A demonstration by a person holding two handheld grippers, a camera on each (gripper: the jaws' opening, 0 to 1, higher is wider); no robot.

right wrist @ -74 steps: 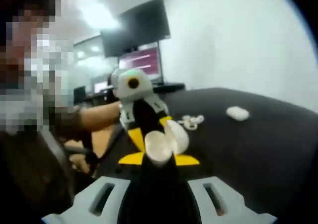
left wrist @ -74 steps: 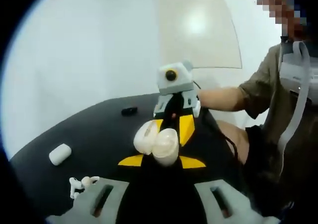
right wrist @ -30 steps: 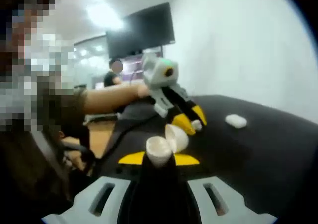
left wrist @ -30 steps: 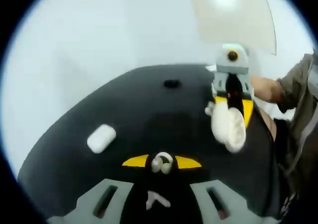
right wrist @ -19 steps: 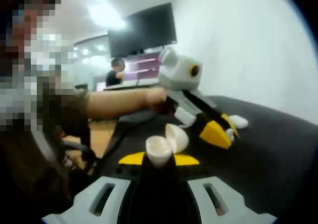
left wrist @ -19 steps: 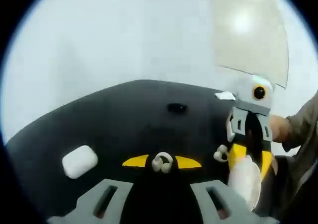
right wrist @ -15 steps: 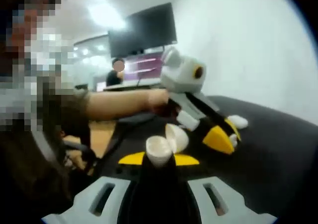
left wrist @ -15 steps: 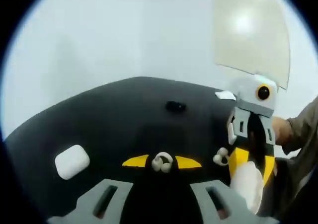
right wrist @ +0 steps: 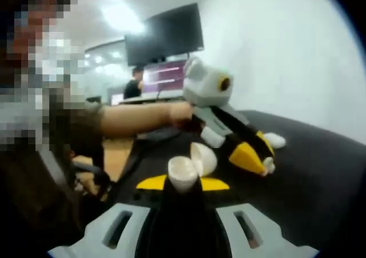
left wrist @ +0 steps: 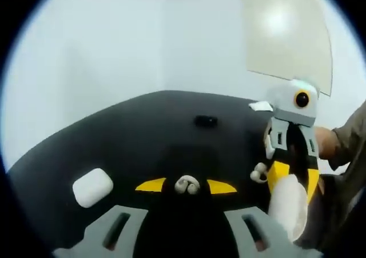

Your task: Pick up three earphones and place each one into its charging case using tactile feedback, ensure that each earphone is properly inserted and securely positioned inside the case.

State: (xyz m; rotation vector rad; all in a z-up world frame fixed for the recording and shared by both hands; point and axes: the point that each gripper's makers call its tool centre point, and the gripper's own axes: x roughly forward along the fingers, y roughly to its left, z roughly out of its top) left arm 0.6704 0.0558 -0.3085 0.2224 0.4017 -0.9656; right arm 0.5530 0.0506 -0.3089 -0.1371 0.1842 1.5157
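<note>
My left tongs (left wrist: 186, 185) now pinch an earphone (left wrist: 187, 184), lifted off the worktop (left wrist: 143, 126); right tongs (right wrist: 183, 182) hold the open case (right wrist: 191, 165). Insertion next.

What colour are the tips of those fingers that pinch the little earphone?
Yellow, on black fingers; the earphone between them is white. The left gripper view shows it best.

The small dark object (left wrist: 205, 120) far back on the worktop (left wrist: 131, 138) is too small to be identified. The monitor (right wrist: 166, 69) text is blurred.
</note>
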